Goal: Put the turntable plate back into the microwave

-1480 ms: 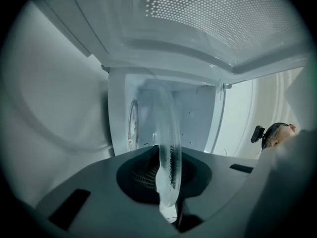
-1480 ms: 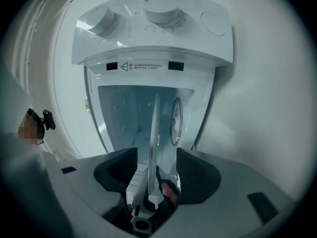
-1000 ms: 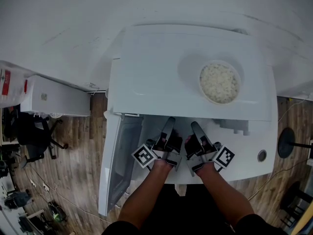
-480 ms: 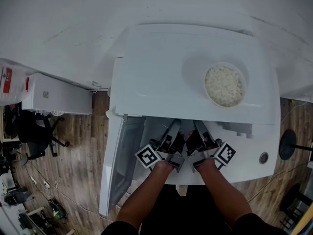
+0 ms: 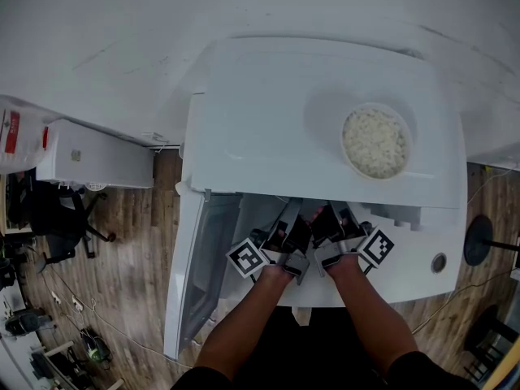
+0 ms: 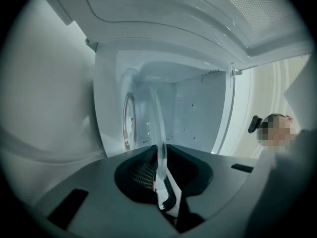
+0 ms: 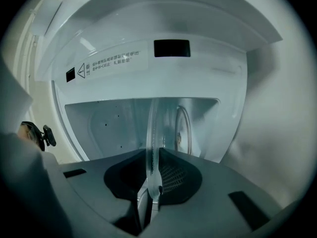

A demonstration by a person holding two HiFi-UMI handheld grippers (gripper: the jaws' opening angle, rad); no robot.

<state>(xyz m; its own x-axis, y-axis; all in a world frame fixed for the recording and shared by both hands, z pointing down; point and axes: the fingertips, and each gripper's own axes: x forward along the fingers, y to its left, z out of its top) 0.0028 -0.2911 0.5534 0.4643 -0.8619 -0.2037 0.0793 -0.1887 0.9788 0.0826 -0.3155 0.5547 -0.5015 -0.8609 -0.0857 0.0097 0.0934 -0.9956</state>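
Two hand-held grippers are pictured at the mouth of an open microwave [image 5: 268, 120], its door [image 5: 199, 258] swung out at the left. The left gripper [image 5: 290, 211] is clamped narrowly on the rim of the clear glass turntable plate [image 6: 158, 128], its jaws having just been closing on that rim. The right gripper [image 5: 331, 211] is likewise pinched on the plate's rim, its jaws having just been opening slightly with the glass between them. The plate is held between the two grippers and is seen edge-on in both gripper views, reaching into the white cavity [image 6: 193, 118]. A printed warning label [image 7: 111, 61] is shown on the cavity's front frame. Farther back, a bowl of rice [image 5: 374, 140] is set on the microwave's top.
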